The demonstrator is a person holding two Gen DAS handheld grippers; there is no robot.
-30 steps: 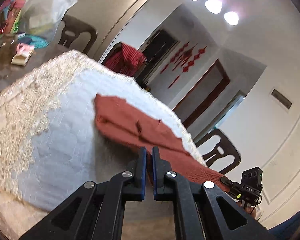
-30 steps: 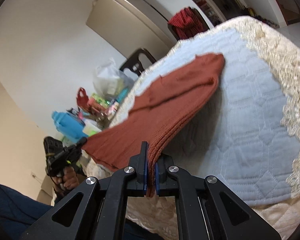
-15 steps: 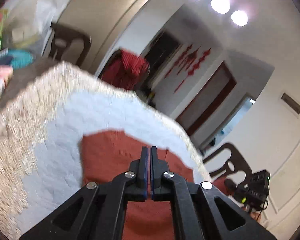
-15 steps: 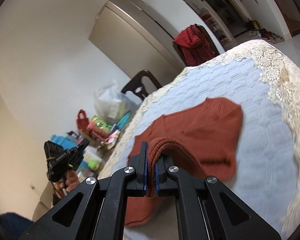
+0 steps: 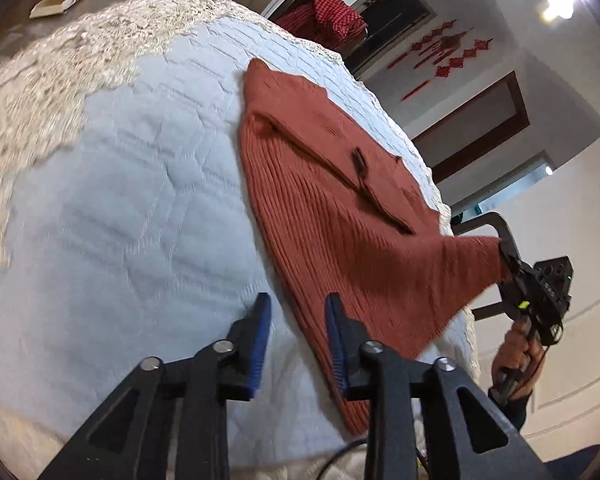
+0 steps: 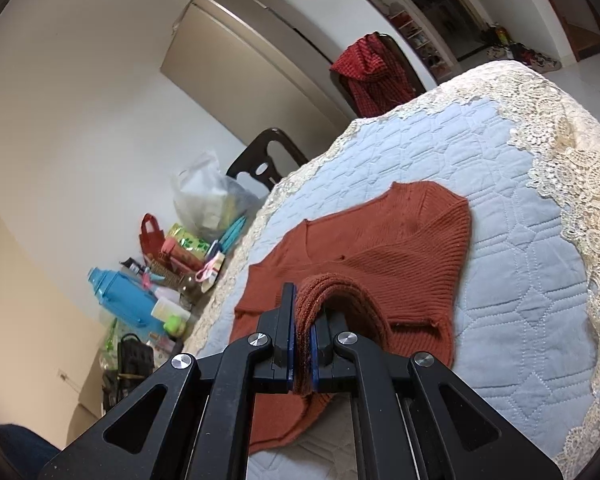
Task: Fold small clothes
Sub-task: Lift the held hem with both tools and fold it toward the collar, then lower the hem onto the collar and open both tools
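**One corner held, one corner free**

The rust-red ribbed knit sweater (image 5: 340,208) lies on the pale blue quilted cover with a cream lace border (image 5: 132,200), and most of its body is flat on the quilted part. Only the corner nearest to me is lifted off the cover. My right gripper (image 6: 303,344) has this corner: the jaws are closed tight on a thick bunch of the knit, several layers together, and in the left wrist view the cloth stretches up from the sweater to that gripper like a small tent. My left gripper (image 5: 298,340) holds nothing. Its jaws stand wide apart, low over the cover, just beside the near edge of the sweater, with the blue pads on both sides of bare quilt.

I judge that the fold is only partly made, and that the next move is to lay the held corner over the body of the sweater.

Several things could go wrong. With only one corner held, the knit may drag and slide on the smooth quilt, so the fold line would come out crooked. The thick bunch may also open unevenly when I release it, and leave a lump. If the left gripper closes where it is now, it could pinch the cover together with the sweater's edge.

Beyond the sweater, at the far side of the cover, a dark chair (image 6: 268,160) stands beside a white plastic bag (image 6: 208,200) and a blue bottle (image 6: 120,292).
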